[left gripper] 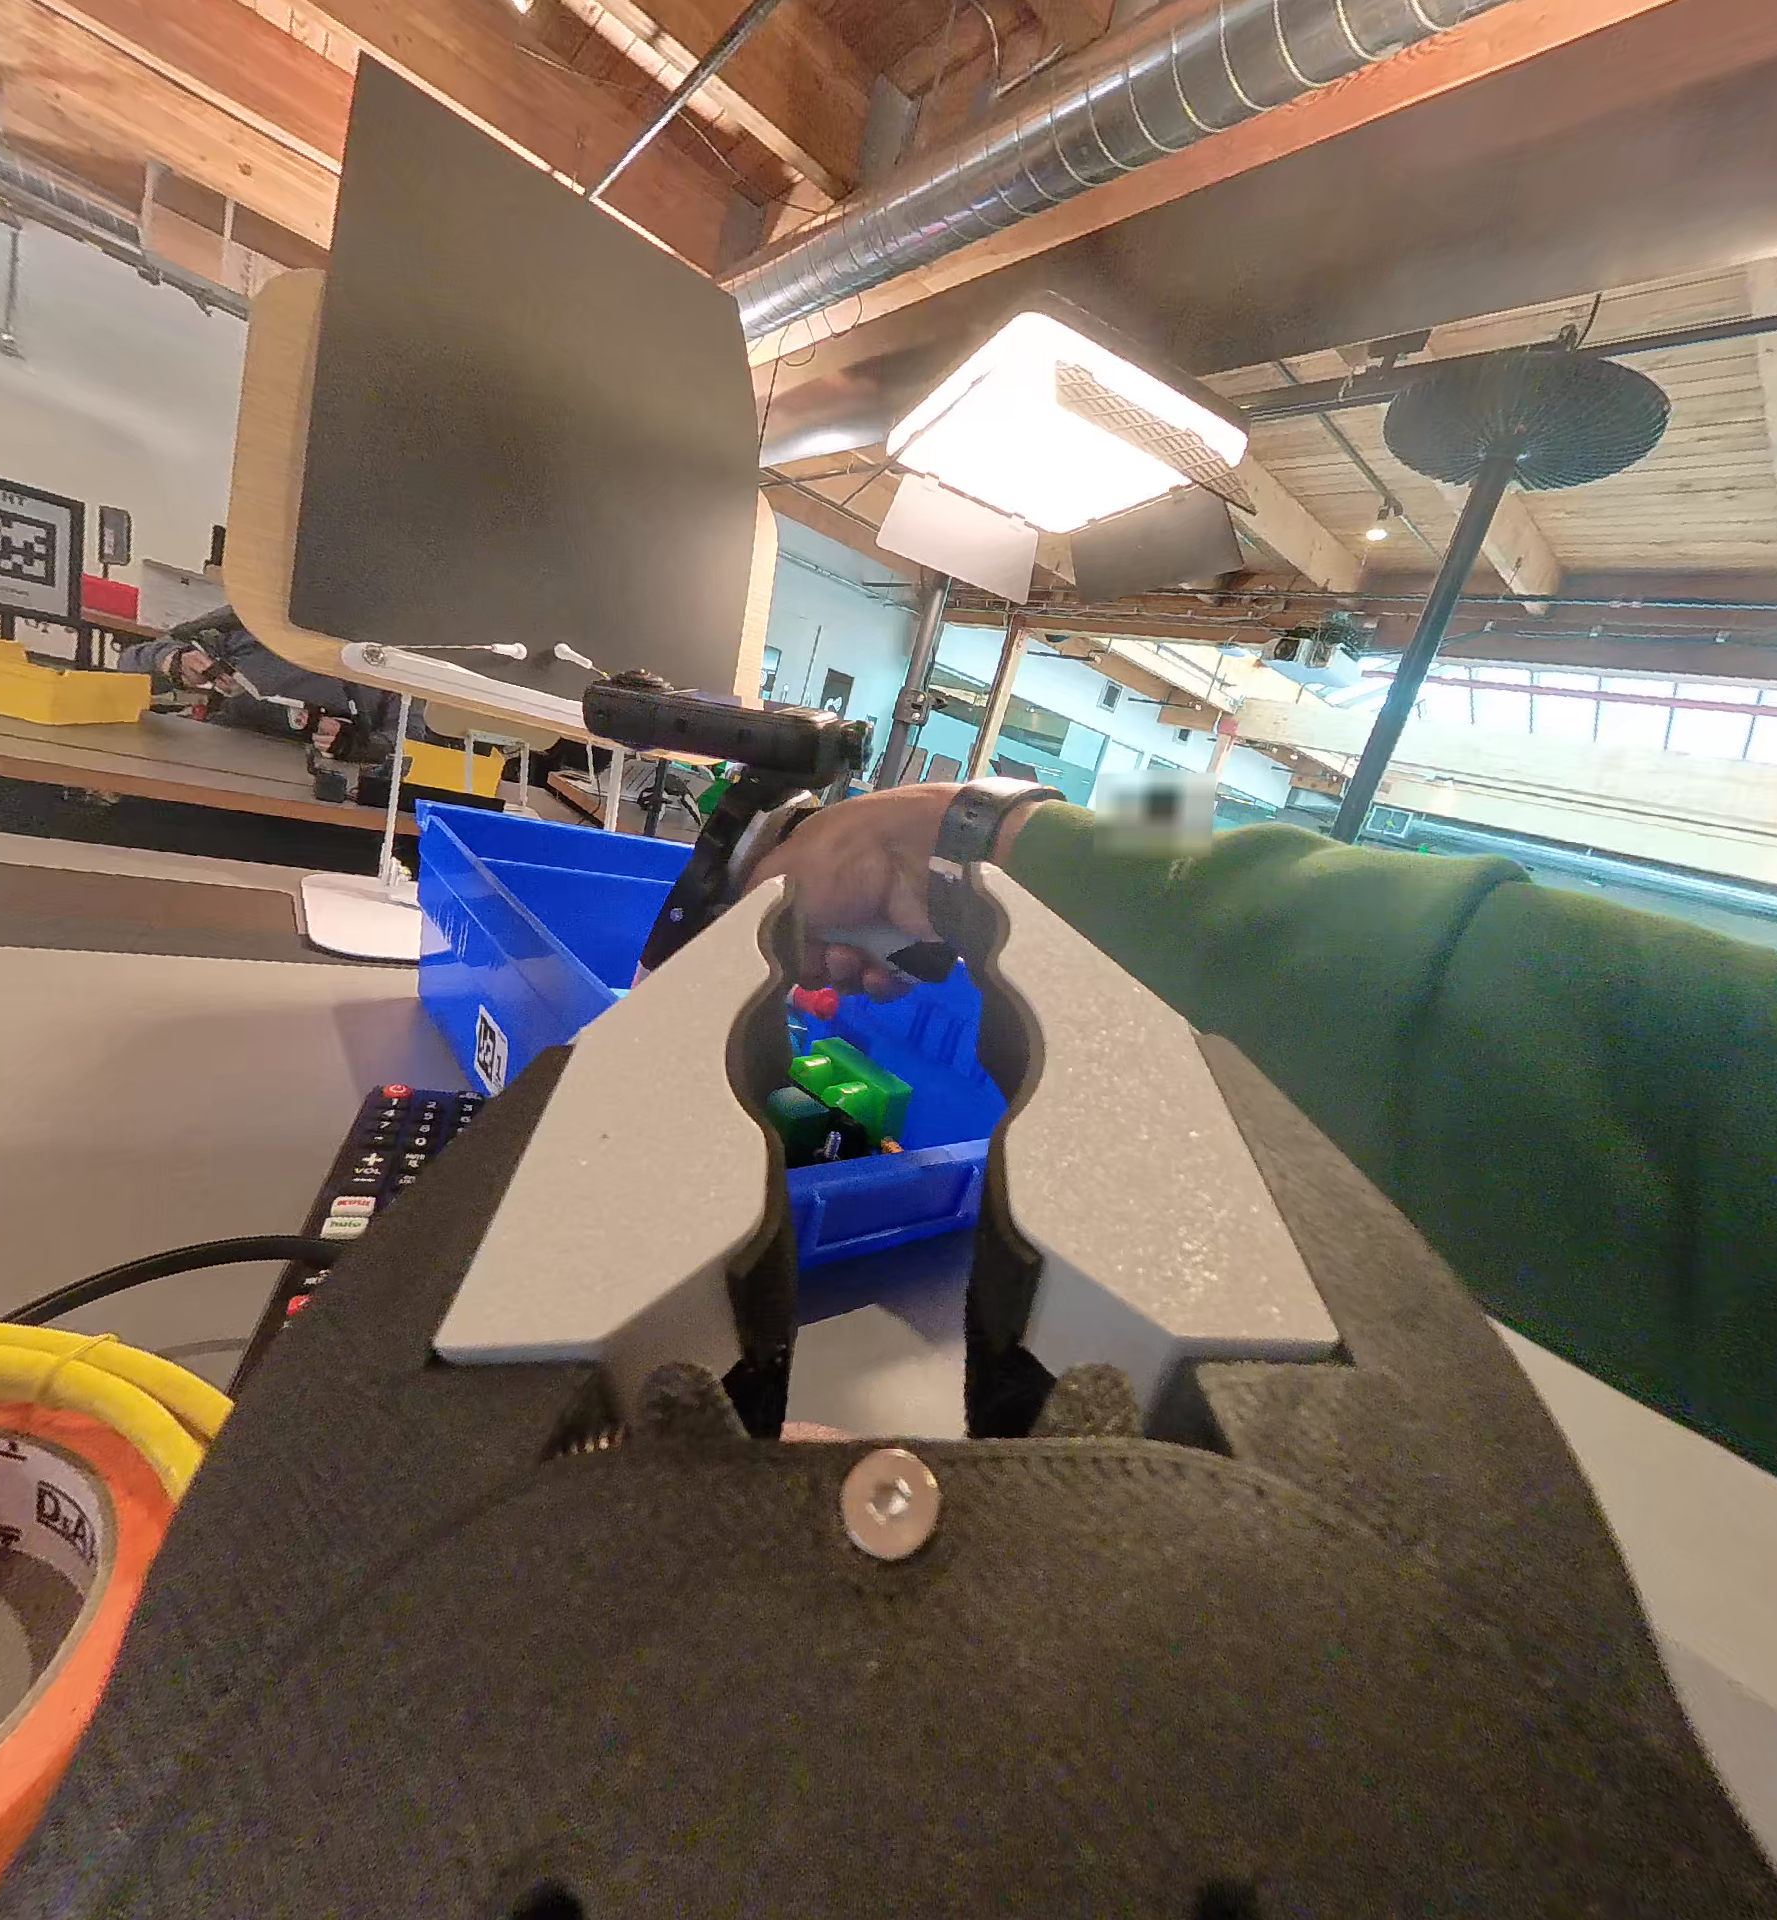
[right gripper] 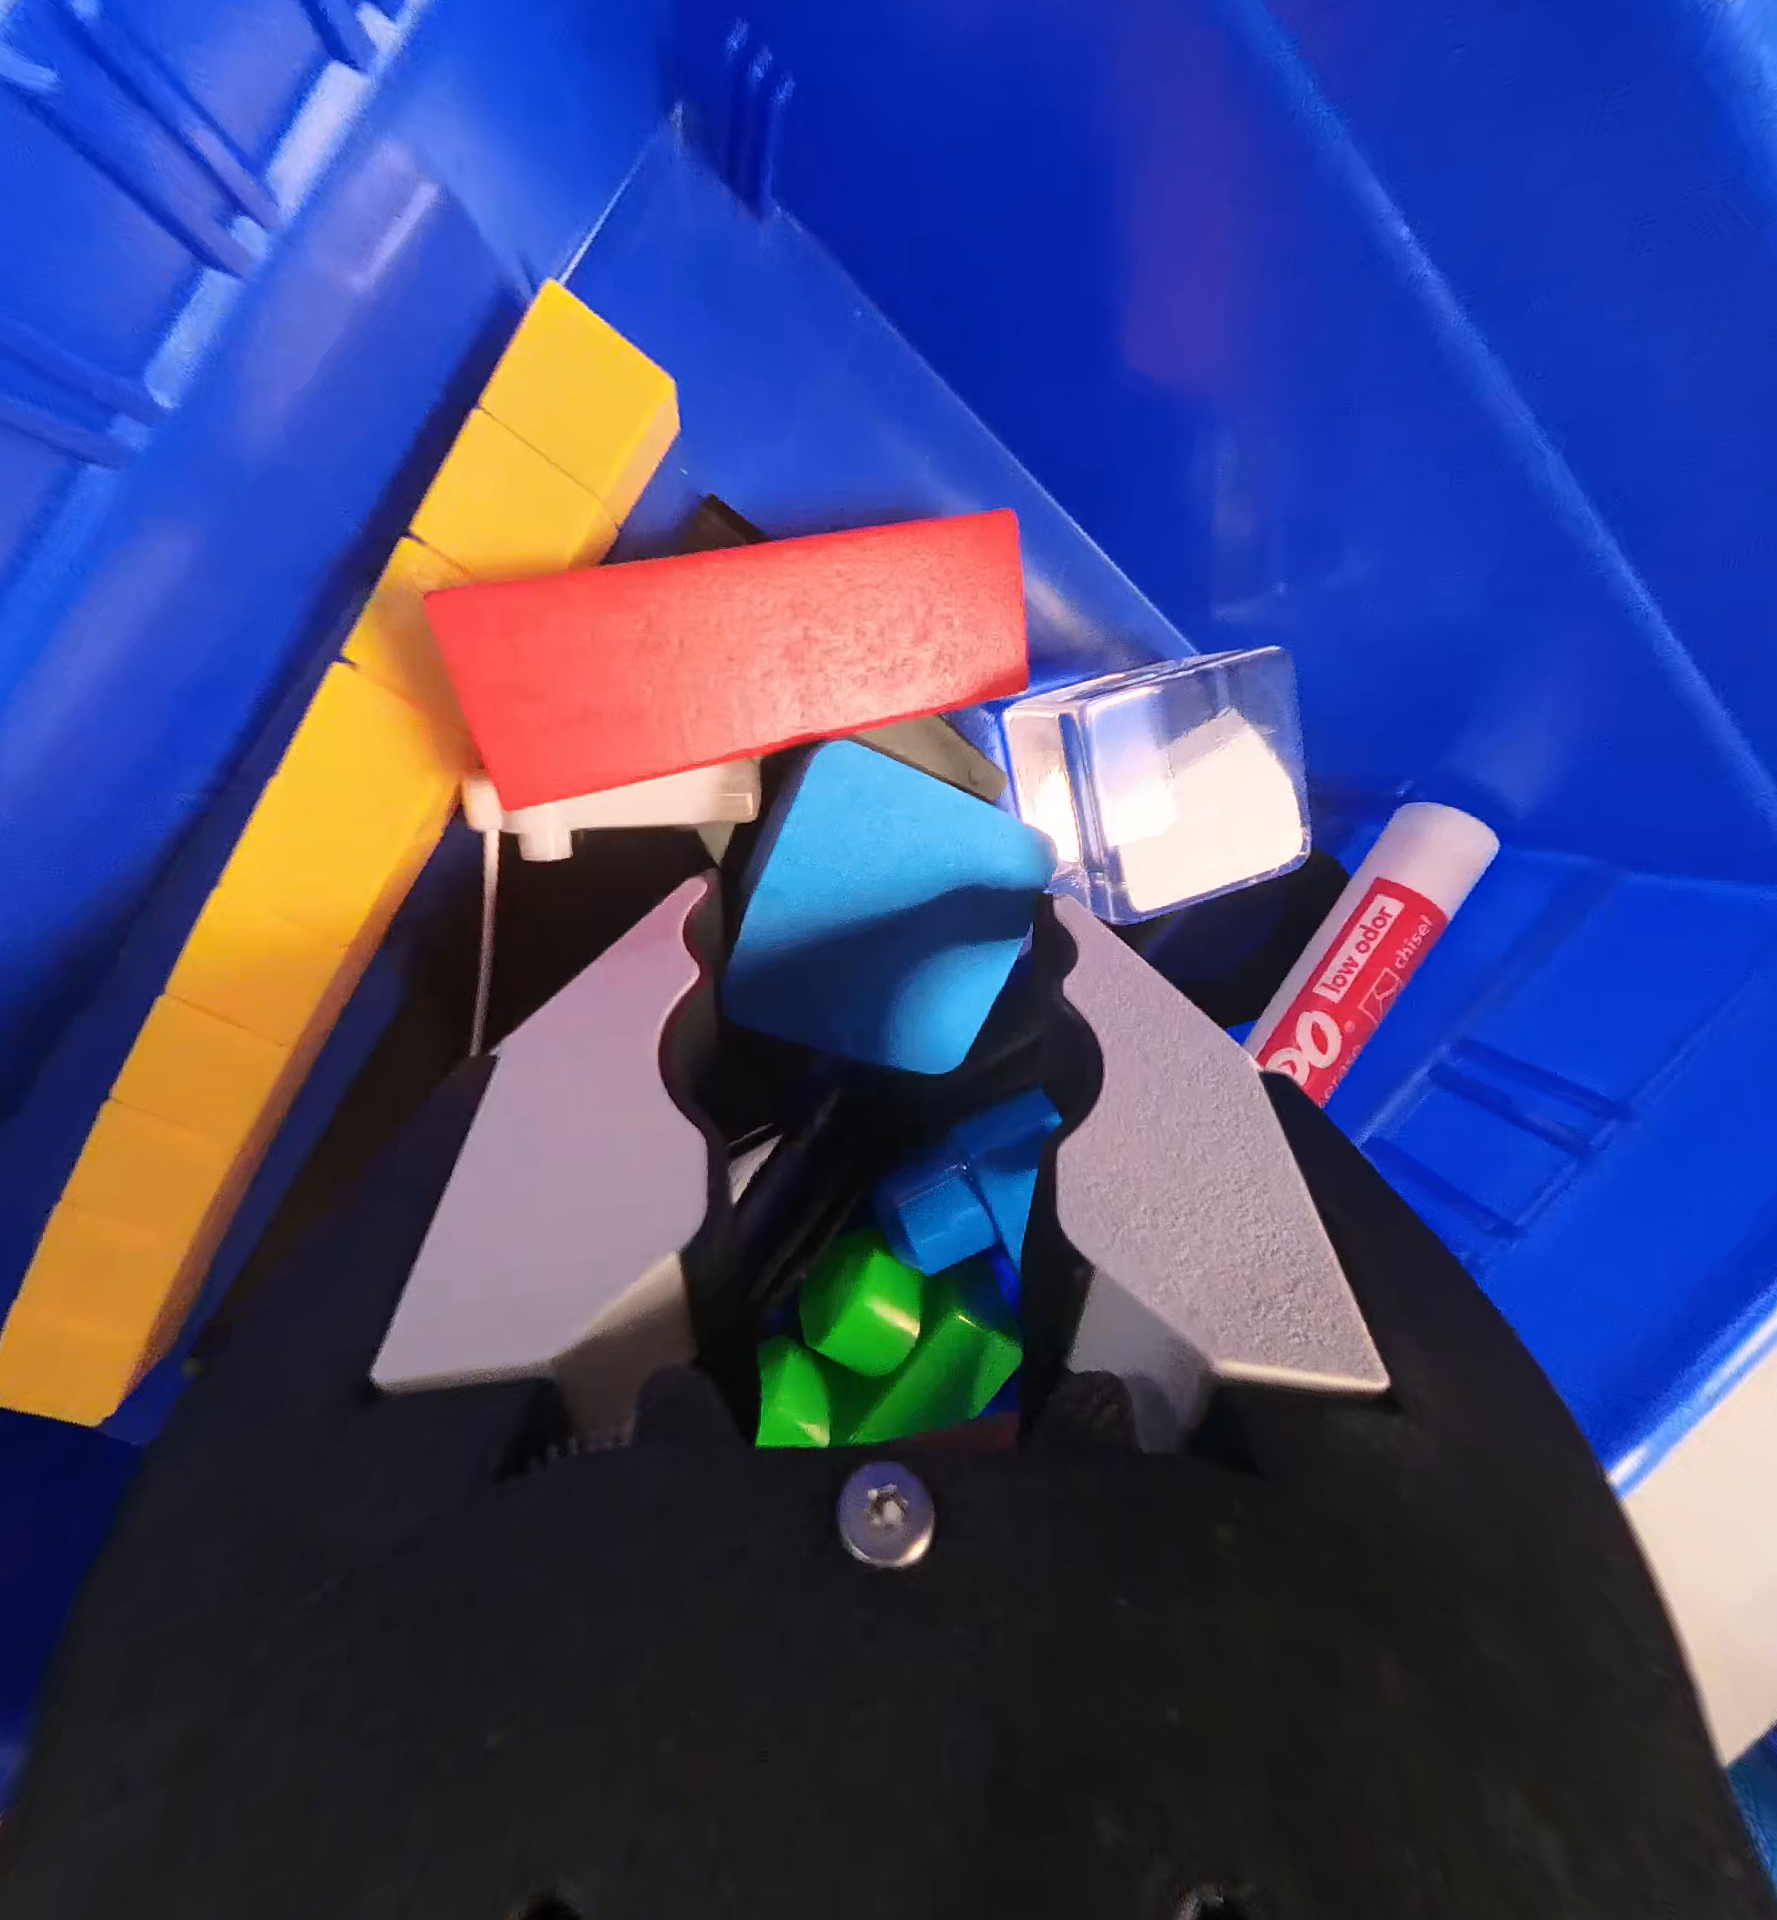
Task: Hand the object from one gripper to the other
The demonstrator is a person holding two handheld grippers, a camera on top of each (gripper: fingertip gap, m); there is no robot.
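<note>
A black remote control (left gripper: 401, 1153) lies on the grey desk (left gripper: 136, 1060) beside an orange roll of tape (left gripper: 22, 1621) and coiled yellow cable (left gripper: 53, 1371). Farther back — a white desk lamp (left gripper: 385, 831) and a dark upright panel (left gripper: 520, 416), under a lit square light (left gripper: 1060, 426).

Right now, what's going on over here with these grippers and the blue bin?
A person is working two handheld grippers. The right gripper is down inside the blue bin of small toys, its jaws open around a light blue foam block, not yet lifted. The left gripper waits outside the bin with open, empty jaws, so no handover yet.
</note>
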